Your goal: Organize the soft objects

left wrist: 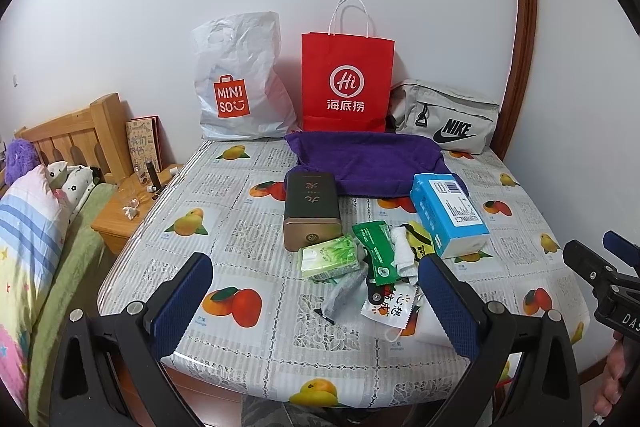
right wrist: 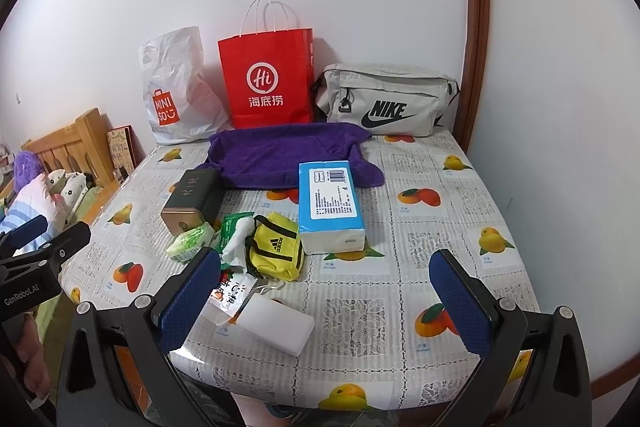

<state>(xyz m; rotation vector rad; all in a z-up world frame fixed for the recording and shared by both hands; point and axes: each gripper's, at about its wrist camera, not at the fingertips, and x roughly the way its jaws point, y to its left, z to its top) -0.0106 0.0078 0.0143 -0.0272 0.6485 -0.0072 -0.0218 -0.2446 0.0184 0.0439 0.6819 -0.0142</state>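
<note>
Clutter sits bunched near the front left of the bench [right wrist: 460, 187], which wears a fruit-print cover. Taking the yellow Adidas pouch [right wrist: 276, 247] as the landmark: a white sock [right wrist: 238, 239] lies touching its left side, a green wipes packet [right wrist: 230, 223] lies just beyond that, and a green tissue pack [right wrist: 188, 241] is farther left beside a dark tea tin [right wrist: 192, 201]. A blue tissue pack [right wrist: 330, 211] lies just right of the pouch. In front of the pouch are a white printed packet [right wrist: 232, 293] and a white block [right wrist: 276, 325]. Behind the pouch a purple towel [right wrist: 288, 155] is spread, and against the wall stand a Miniso bag [right wrist: 176, 95], a red Haidilao bag [right wrist: 268, 83] and a grey Nike bag [right wrist: 386, 101].

Both claws hover over the bench's front edge, released and holding nothing: the left claw [left wrist: 316, 293] above the clutter, the right claw [right wrist: 324, 299] to the right of it.
</note>
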